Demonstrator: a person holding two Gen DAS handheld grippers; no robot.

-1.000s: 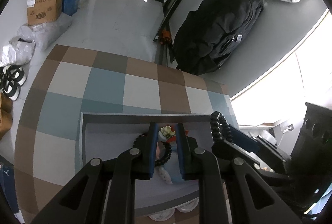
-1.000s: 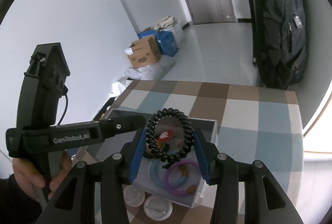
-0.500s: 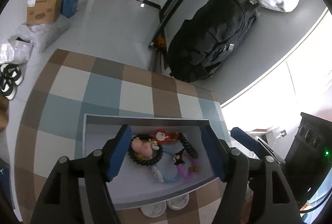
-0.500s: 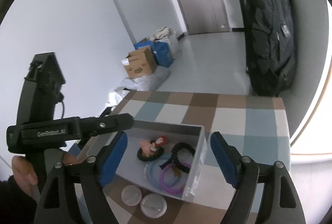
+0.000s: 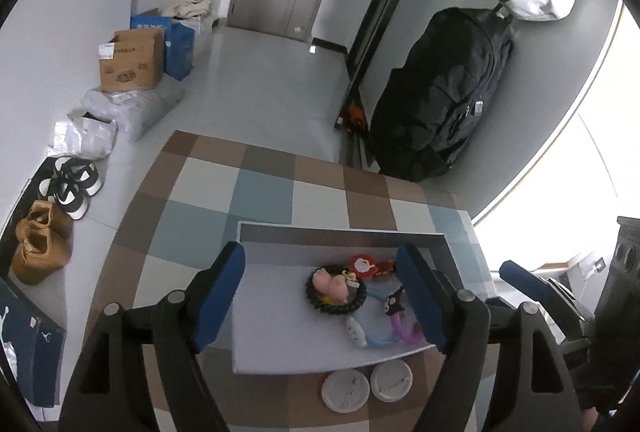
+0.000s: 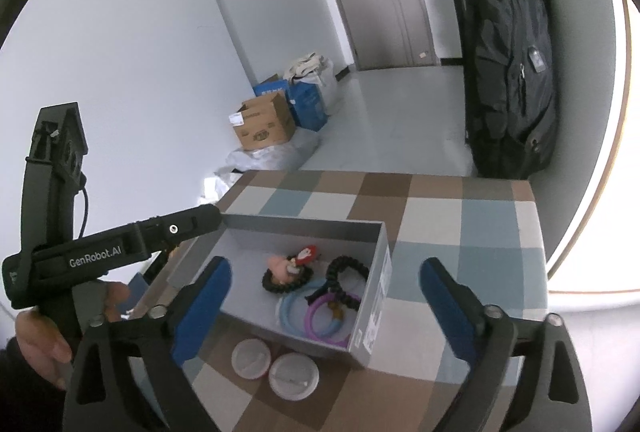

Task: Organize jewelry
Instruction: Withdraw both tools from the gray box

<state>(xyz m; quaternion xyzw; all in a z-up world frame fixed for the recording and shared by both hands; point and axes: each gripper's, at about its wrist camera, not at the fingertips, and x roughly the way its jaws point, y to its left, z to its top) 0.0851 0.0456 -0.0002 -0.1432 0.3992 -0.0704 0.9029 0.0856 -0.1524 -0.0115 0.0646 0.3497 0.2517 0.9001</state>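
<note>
Left wrist view: left gripper (image 5: 322,294) raised above grey box (image 5: 340,234) on checked table (image 5: 260,191), jaws just been opening, nothing between them. Right gripper (image 6: 326,298) likewise spread wide and empty over the same box, jaws just been opening. Inside the box: black beaded bracelet (image 5: 336,290) around a pink charm, second black bracelet (image 6: 344,272) toward the box's right wall, blue ring (image 6: 294,312) and purple ring (image 6: 324,318) at its near wall. Release step apparently finished; probably next, retreat clear of the box, then reach for the two white lids (image 6: 274,364) just in front of the box.
</note>
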